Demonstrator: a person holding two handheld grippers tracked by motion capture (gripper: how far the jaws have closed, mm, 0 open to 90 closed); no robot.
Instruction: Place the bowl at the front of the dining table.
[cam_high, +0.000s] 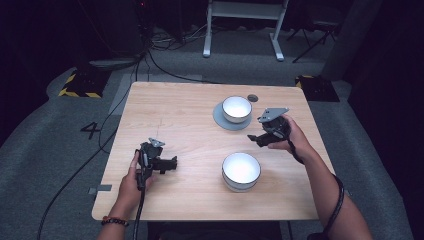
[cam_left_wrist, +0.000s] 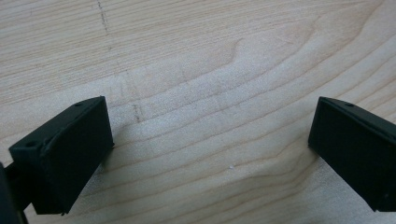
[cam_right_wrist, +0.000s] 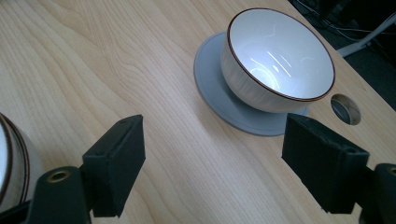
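The smaller white ceramic bowl with a thin brown rim (cam_right_wrist: 279, 60) stands upright on a round grey saucer (cam_right_wrist: 212, 86) toward the far right of the light wooden table (cam_high: 165, 107), seated a little off the saucer's centre so more grey shows at one side; this appears a deliberate resting place. A second, larger white bowl (cam_high: 241, 171) stands bare on the wood nearer the person, well apart from the first. The right gripper (cam_high: 260, 137) is held above the table between the two bowls, its jaws spread wide and empty, aimed toward the bowl on the saucer, judged the likely target. The left gripper (cam_high: 172, 162) rests low over bare wood at the left, jaws likewise parted and empty, apparently waiting.
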